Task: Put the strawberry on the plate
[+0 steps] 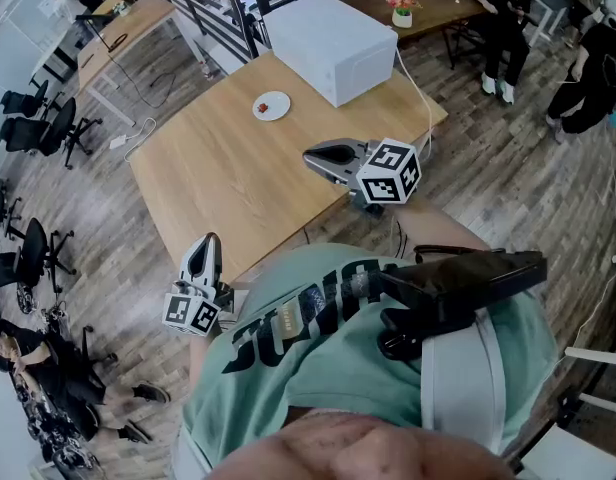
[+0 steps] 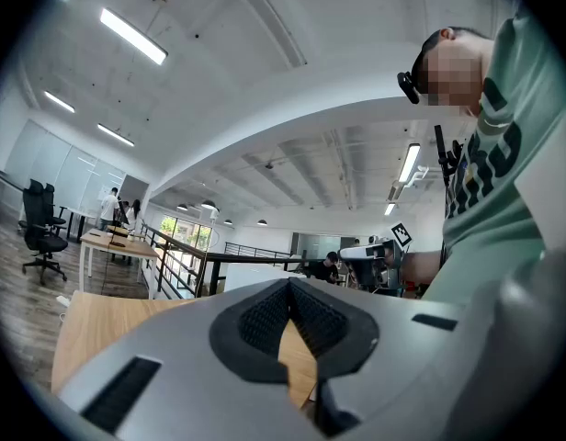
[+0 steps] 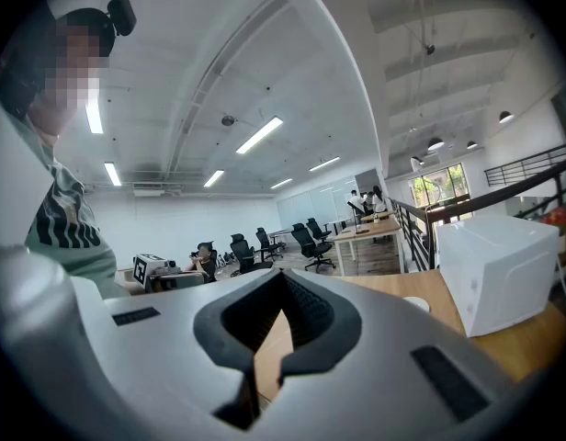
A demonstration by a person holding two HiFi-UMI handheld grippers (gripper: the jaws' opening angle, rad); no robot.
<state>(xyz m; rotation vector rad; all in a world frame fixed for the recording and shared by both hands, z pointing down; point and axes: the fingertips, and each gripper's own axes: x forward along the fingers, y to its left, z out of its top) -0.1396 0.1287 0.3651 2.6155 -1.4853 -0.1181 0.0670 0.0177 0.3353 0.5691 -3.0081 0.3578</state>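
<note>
While both pairs of tongs are closed on nothing, pads pressed together at the tips, a small red strawberry (image 1: pixel 262 108) already appears to lie on a little round white plate (image 1: pixel 279 104) at the far side of a pale wooden tabletop (image 1: pixel 218 168). From the head view, the fruit sits on the plate's left part. It is too small to make out its long axis, stem or surface. The right tongs (image 1: pixel 310 155) hover over the near right part of the tabletop, pointing toward the picture's left. The plate lies beyond them, farther from the person and a little left, well apart. The left tongs (image 1: pixel 210 238) hang off the tabletop's near edge, close to the person's body, and are clearly the farther pair. A white box (image 1: pixel 328 33) stands just right of the plate near the far edge. In the right gripper view the plate shows as a pale disc right of the tips; the strawberry cannot be made out there.
</note>
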